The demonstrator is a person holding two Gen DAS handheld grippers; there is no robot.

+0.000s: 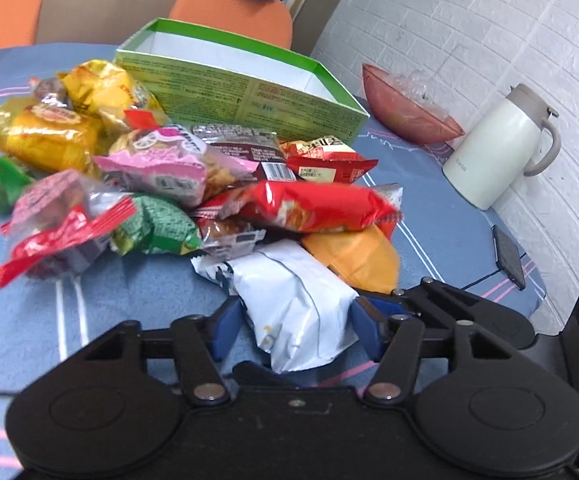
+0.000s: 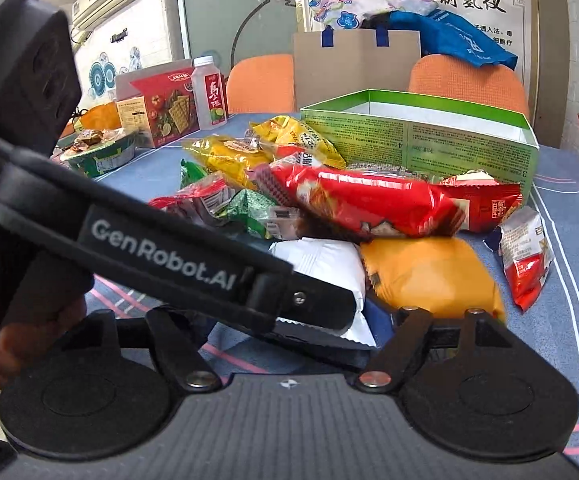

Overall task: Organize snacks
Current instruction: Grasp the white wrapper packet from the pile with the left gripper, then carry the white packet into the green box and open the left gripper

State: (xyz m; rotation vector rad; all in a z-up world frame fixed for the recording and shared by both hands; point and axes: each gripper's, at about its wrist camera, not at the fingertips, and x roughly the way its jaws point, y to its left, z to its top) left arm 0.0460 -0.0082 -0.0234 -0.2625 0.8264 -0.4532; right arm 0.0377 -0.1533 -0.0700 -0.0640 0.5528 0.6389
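Straddling white snack packet (image 1: 297,312) with left hand-held gripper (image 1: 295,326), fingers wide | packet's long axis points toward green box (image 1: 249,100), nearest the pile's edge | right hand-held gripper (image 2: 373,320): opening hidden, farther back.

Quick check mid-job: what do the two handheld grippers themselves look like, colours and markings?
Both are matte black plastic with round pivot discs and silver rivets. The left gripper has blue finger pads; its side, seen from the right wrist, reads "GenRobot.AI" in white. The right gripper has a ribbed grey top.
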